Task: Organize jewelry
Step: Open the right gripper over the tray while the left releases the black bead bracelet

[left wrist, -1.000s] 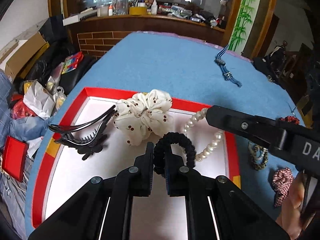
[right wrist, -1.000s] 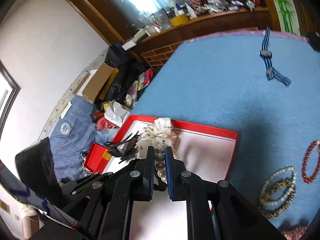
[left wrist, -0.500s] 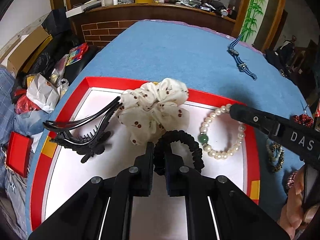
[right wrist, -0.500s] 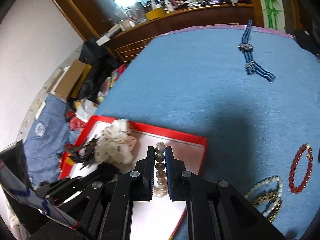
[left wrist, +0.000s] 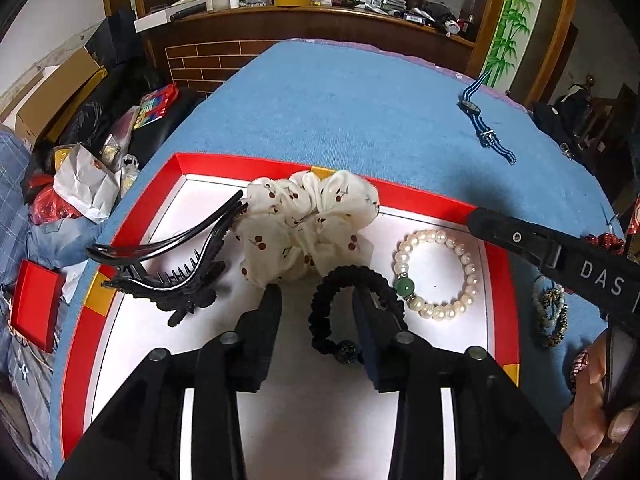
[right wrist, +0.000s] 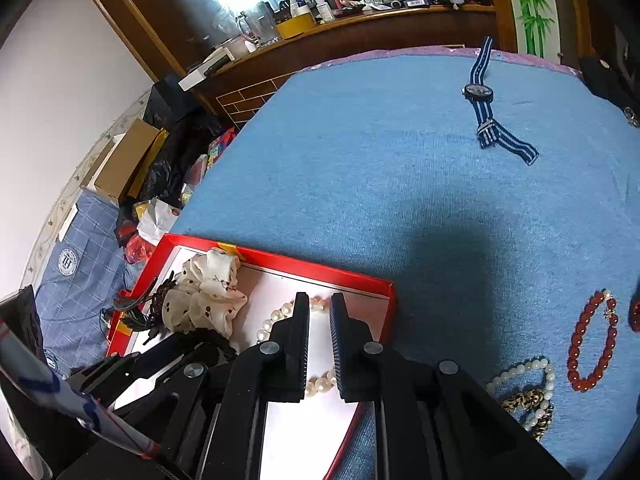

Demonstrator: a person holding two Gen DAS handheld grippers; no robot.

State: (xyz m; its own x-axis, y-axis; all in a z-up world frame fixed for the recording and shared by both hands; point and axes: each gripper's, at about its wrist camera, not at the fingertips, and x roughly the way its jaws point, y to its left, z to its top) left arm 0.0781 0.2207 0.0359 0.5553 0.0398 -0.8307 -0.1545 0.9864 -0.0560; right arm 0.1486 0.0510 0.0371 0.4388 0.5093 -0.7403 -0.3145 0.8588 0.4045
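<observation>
A red-rimmed white tray (left wrist: 420,194) lies on the blue cloth. In it are a cherry-print scrunchie (left wrist: 308,220), a black hair claw (left wrist: 172,284), a black braided bracelet (left wrist: 348,270) and a pearl bracelet (left wrist: 436,312) with one green bead. My left gripper (left wrist: 316,294) is opening. The black bracelet lies loose on the tray between its fingers, looped round the right one, and the pads do not press it. My right gripper (right wrist: 320,300) hangs low over the tray (right wrist: 320,276), its jaws narrow on the far beads of the pearl bracelet (right wrist: 280,312), whose loop rests flat.
A blue-striped watch (right wrist: 480,96) lies far back on the cloth. Right of the tray are a red bead bracelet (right wrist: 592,344) and a pile of pearl and leopard-print bracelets (right wrist: 528,392). A person's hand (left wrist: 592,400) holds the right gripper. Bags and boxes crowd the floor on the left.
My left jaws have parted and let go of the black bracelet, which now lies on the tray. The right gripper sank and tilted, and the pearl bracelet settled flat on the tray.
</observation>
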